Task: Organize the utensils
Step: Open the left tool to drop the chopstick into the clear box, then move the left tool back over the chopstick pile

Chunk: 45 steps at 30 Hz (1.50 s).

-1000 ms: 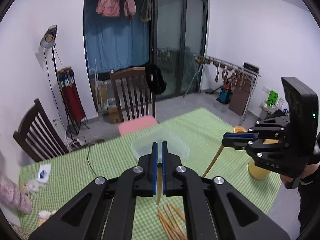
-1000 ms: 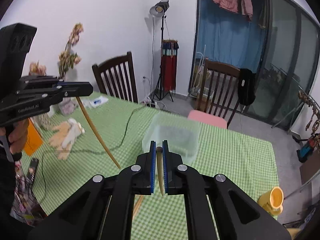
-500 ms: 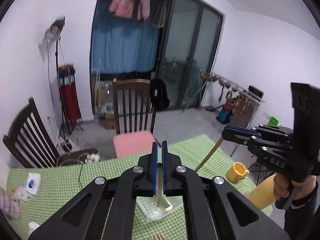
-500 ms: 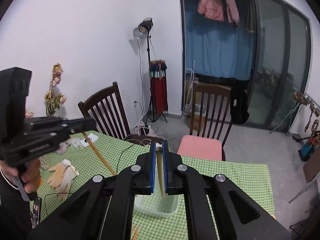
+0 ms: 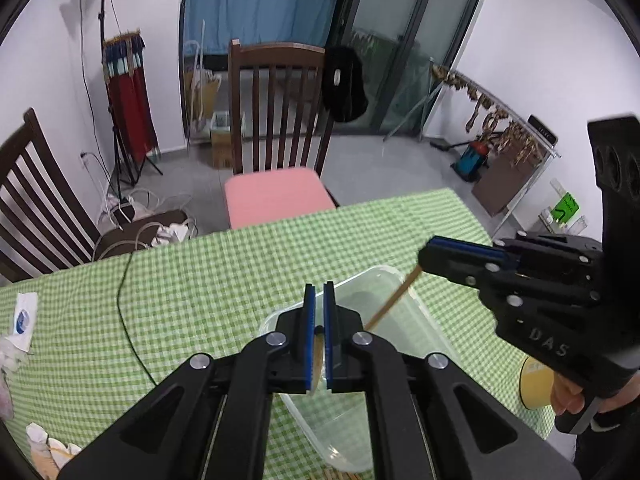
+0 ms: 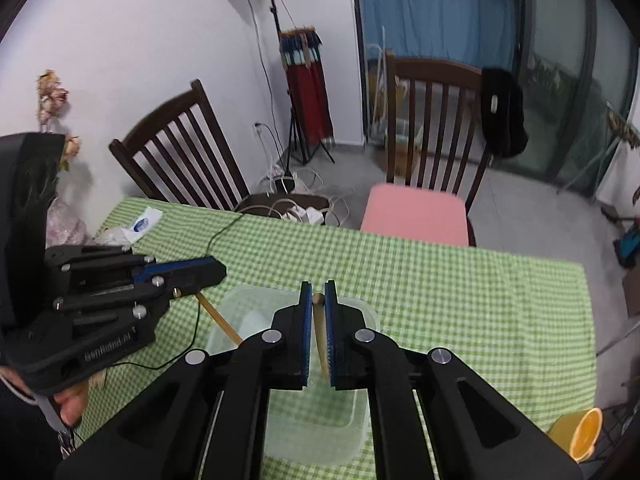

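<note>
- Right now both grippers are hanging over the clear plastic box (image 5: 384,344), each one carrying a wooden chopstick, so the step in hand looks like dropping the pair into that box.
- Left gripper (image 5: 317,336) is pinching its chopstick (image 5: 318,360) between pressed-together jaws, the stick pointing down toward the inside of the box.
- Right gripper (image 6: 318,332) is likewise clamping its chopstick (image 6: 319,328), which is slanting down over the box.
- Next, I judge, each stick needs lowering until its tip is well inside the walls, then the jaws spreading; letting go too high could be sending a stick bouncing out over the rim.
- Underneath, a green checked tablecloth (image 5: 224,280) is covering the tabletop, and the box is sitting toward its near edge.
- Around it, a chair with a pink cushion (image 5: 276,196) is standing at the far edge, and a yellow cup (image 6: 576,434) is sitting by the right corner.
</note>
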Available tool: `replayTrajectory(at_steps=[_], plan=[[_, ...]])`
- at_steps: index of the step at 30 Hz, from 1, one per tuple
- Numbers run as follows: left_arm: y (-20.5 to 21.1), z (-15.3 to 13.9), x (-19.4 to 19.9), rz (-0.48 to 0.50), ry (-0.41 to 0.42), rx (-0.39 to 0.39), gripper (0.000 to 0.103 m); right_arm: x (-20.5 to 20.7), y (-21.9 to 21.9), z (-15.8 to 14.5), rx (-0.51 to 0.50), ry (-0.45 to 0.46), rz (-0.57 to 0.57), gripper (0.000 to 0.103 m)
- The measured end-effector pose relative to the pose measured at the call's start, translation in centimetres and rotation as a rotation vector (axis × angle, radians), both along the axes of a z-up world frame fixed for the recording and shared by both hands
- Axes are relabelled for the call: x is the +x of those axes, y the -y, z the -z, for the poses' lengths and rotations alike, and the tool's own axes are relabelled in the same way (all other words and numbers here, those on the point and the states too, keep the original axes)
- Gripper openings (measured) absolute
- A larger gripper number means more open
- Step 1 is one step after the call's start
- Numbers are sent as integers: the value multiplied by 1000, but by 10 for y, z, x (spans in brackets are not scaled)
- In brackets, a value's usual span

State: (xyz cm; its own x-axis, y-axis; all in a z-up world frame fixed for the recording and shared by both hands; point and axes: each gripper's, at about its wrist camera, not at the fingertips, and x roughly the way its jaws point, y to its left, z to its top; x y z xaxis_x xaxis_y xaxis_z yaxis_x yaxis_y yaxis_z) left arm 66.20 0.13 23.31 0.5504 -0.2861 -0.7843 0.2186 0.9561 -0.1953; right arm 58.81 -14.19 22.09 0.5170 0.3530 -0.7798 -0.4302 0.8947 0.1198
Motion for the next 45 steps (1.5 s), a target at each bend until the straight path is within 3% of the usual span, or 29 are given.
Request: replayTrajectory(at_steps=[4,10,14,16,18,20,23,26,29,32,38,45], plan=[[3,18,20,-22,-23,-17,2,18,-1,11,4,-6,53,7],[-3,28,29,-46,-26,-17,16,32,6,20,25,-37,97,9],[-14,21,22,-61,-9,-7,18,29,17,15,27,-16,122,43],[-22,16,13,-71,-7,-15,18,23,25,9,9,7,137,45],[-27,13,3,-78,-3,-25,25,15,33,5,-19,31,156,54],[-35,10,-14,-96,10,-30,34,2,41,3,-49,42,163,54],[-43,7,-43,-108,41,6,37,-17,52,0,-66,55,174,59],[-48,2,-79,-167,120,38,54,-45,63,-2,-47,73,192,62],[-42,5,-119,-199,169,56,56,-75,68,0,-26,84,189,62],[-40,10,-158,-189,178,-12,58,-113,68,0,-32,130,179,64],[-41,14,-250,-198,304,-52,76,-181,71,-2,-50,222,148,69],[-43,16,-340,-236,411,-2,88,-260,79,4,-30,328,139,74]])
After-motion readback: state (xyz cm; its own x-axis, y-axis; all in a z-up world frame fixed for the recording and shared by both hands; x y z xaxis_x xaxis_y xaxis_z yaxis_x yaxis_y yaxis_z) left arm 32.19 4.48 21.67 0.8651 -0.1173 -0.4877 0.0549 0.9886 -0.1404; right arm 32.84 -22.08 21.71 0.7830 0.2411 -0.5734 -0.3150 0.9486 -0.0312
